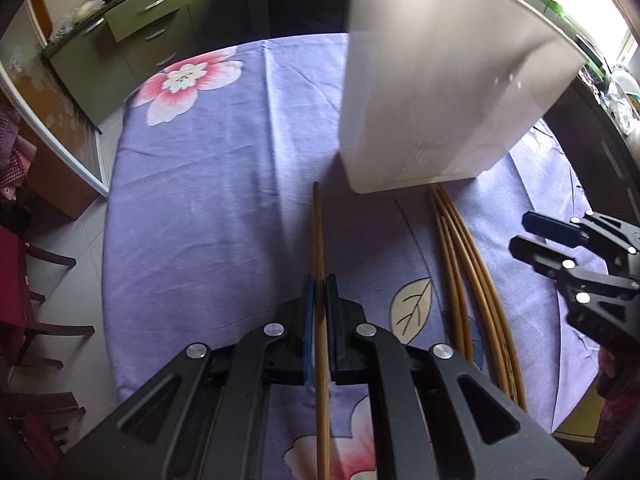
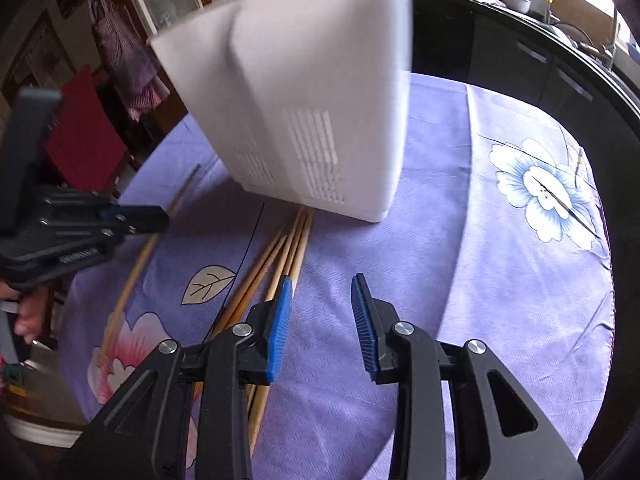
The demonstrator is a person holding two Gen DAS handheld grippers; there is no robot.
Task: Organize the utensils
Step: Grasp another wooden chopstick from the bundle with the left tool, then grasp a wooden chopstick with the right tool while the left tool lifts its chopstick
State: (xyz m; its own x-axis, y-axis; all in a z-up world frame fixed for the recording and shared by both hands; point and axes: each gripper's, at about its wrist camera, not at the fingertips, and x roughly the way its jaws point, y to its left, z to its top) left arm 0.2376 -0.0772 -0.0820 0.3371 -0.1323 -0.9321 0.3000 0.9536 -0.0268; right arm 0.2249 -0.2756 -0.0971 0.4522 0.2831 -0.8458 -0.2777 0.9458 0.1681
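A purple floral tablecloth (image 1: 208, 208) carries a white holder (image 1: 432, 120) and loose chopsticks (image 1: 460, 248).

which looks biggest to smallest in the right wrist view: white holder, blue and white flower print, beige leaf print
1. white holder, though it sits nearer the camera
2. blue and white flower print
3. beige leaf print

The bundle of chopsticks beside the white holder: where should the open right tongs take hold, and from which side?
Grip one stick of the bundle of chopsticks near mid-length, coming from above with the right tongs astride it. The sticks lie flat on the tablecloth, their far ends close against the white holder, so an end approach is likely blocked.
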